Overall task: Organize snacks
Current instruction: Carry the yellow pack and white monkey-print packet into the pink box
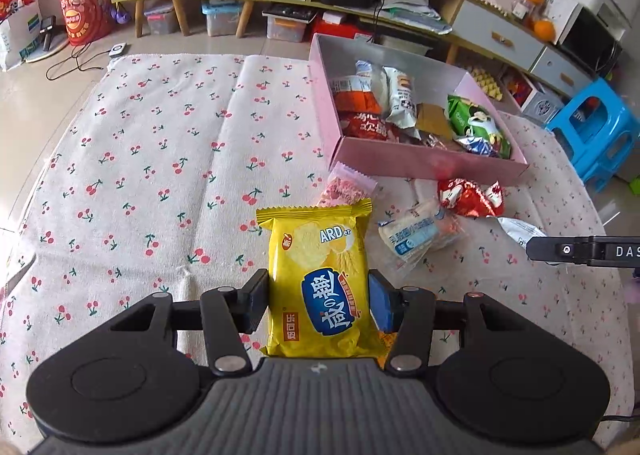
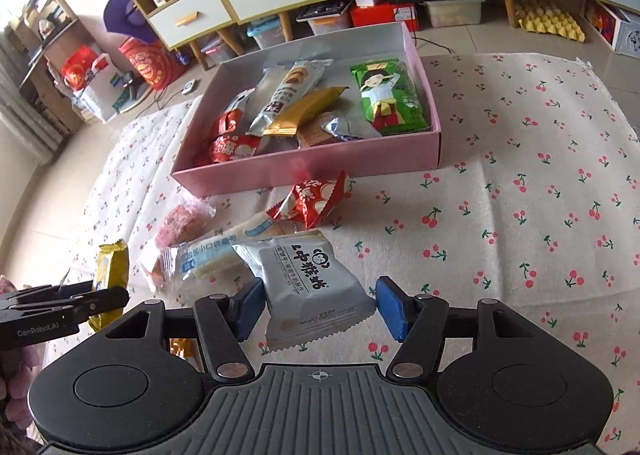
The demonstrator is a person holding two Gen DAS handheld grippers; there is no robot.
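Two hand-held grippers work a snack-sorting job over a cherry-print white tablecloth point(image 1: 160, 143). The left gripper point(image 1: 318, 295) has its pads pressed to both sides of a yellow crinkle-edged foil snack packet point(image 1: 320, 275), holding it clear of the cloth. The right gripper point(image 2: 318, 305) carries a pale grey-white plastic biscuit packet point(image 2: 316, 287); the left pad touches it, and a sliver of gap seems to show at the right pad, yet the packet looks to be carried.

The goal appears to be the shallow pink cardboard box point(image 2: 304, 169), already part-filled with wrappers, among them a green packet with a cartoon child point(image 2: 386, 99). On the cloth just in front of it lie a red-and-white foil packet point(image 2: 316, 201), a clear-wrapped cake with a blue label point(image 2: 224, 251) and a small clear bag of pink pieces point(image 2: 180, 221).

To land both packets well, each should go over the near wall and be let go low, into the open floor at the box's far side, one hand at a time so the grippers do not cross.

Legible writing: "ARD" and "er" on the yellow packet, above Chinese characters on a blue oval; "GenRobot.AI" on the left gripper's body in the right wrist view; "DAS" on the right gripper's finger in the left wrist view. The grey packet's Chinese print reads upside down.
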